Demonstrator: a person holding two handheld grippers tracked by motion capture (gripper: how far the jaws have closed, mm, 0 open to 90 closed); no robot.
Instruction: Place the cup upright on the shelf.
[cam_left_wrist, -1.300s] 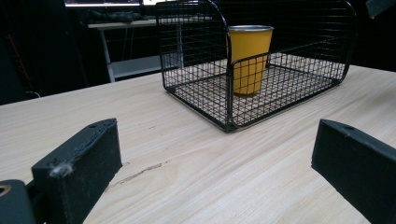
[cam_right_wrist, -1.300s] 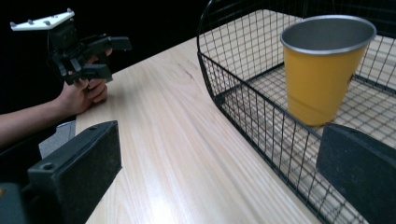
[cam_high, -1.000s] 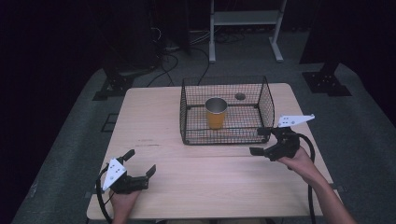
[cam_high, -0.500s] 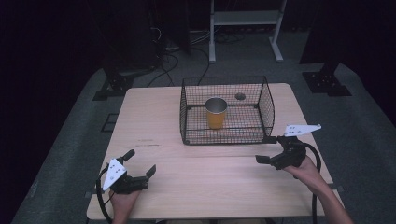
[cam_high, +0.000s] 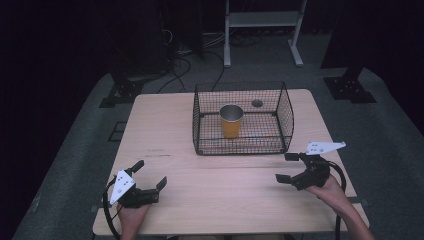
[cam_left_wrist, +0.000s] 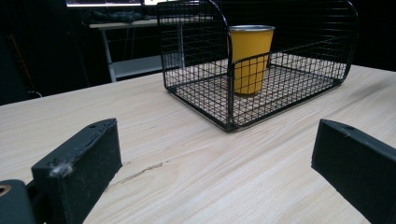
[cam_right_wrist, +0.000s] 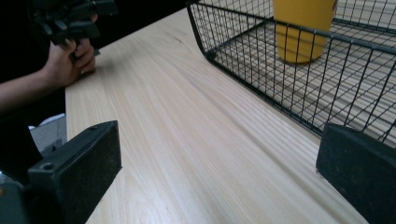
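A yellow metal cup (cam_high: 231, 121) (cam_left_wrist: 250, 58) (cam_right_wrist: 302, 28) stands upright inside a black wire basket (cam_high: 285, 107) (cam_left_wrist: 196, 46) (cam_right_wrist: 261, 51) on the far half of the wooden table (cam_high: 165, 130). My left gripper (cam_high: 148, 174) (cam_left_wrist: 210, 172) rests open near the front left edge, its jaws wide apart and facing the basket. Near the front right, just in front of the basket's right corner, my right gripper (cam_high: 287, 167) (cam_right_wrist: 215, 172) is open with nothing between its jaws. The other hand with the left gripper (cam_right_wrist: 70, 21) appears far off in the right gripper view.
A small dark round mark (cam_high: 257, 103) lies on the table behind the basket. Bare wood stretches between the two grippers. Beyond the table stand a white metal frame (cam_high: 262, 20), cables and dark stands on grey floor.
My right gripper has drawn back from the basket's front right corner toward the table's front edge. The left gripper and the cup have stayed put.
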